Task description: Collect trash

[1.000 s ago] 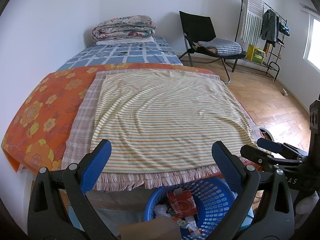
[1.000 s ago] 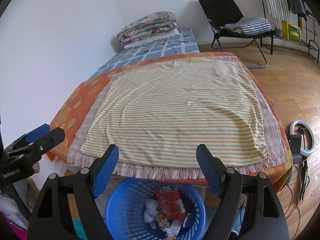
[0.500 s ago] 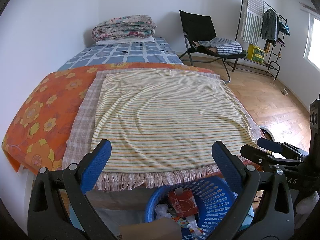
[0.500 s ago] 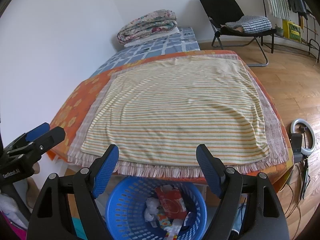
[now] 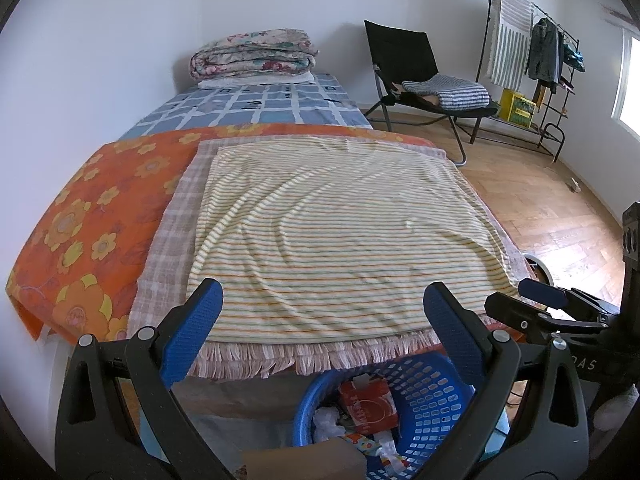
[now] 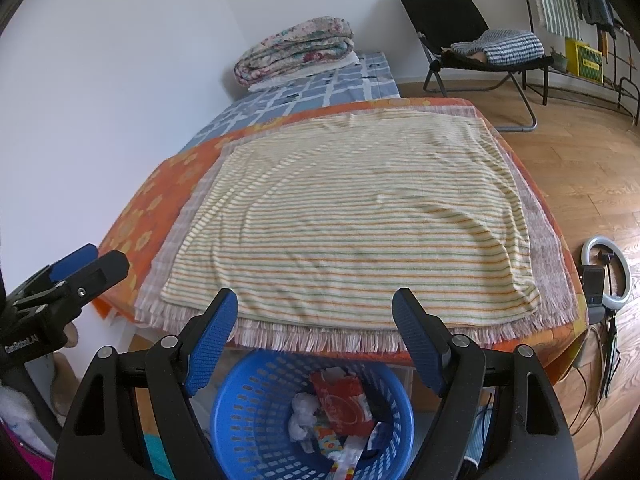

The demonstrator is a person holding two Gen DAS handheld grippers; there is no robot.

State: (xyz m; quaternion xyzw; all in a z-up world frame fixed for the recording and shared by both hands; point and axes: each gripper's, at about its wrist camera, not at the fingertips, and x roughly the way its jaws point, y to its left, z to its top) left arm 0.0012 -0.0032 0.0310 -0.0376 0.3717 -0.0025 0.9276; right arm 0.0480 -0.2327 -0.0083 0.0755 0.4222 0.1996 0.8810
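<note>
A blue plastic basket [image 6: 256, 420] stands on the floor at the foot of the bed, also seen as the basket [image 5: 432, 396] in the left wrist view. It holds trash: a red wrapper [image 6: 340, 398], crumpled white paper [image 6: 302, 412] and colourful scraps. My right gripper [image 6: 316, 312] hangs open above the basket with nothing between its blue pads. My left gripper [image 5: 322, 304] is open too and empty, just left of the basket. Each gripper shows at the edge of the other's view. The striped cloth [image 6: 360, 220] on the bed bears no trash that I can see.
The bed has an orange flowered sheet [image 5: 92, 216], a fringed checked cloth and folded quilts [image 5: 252, 54] at the head. A black folding chair [image 5: 424, 76] and a clothes rack [image 5: 532, 60] stand on the wooden floor at right. A ring light [image 6: 608, 272] lies beside the bed.
</note>
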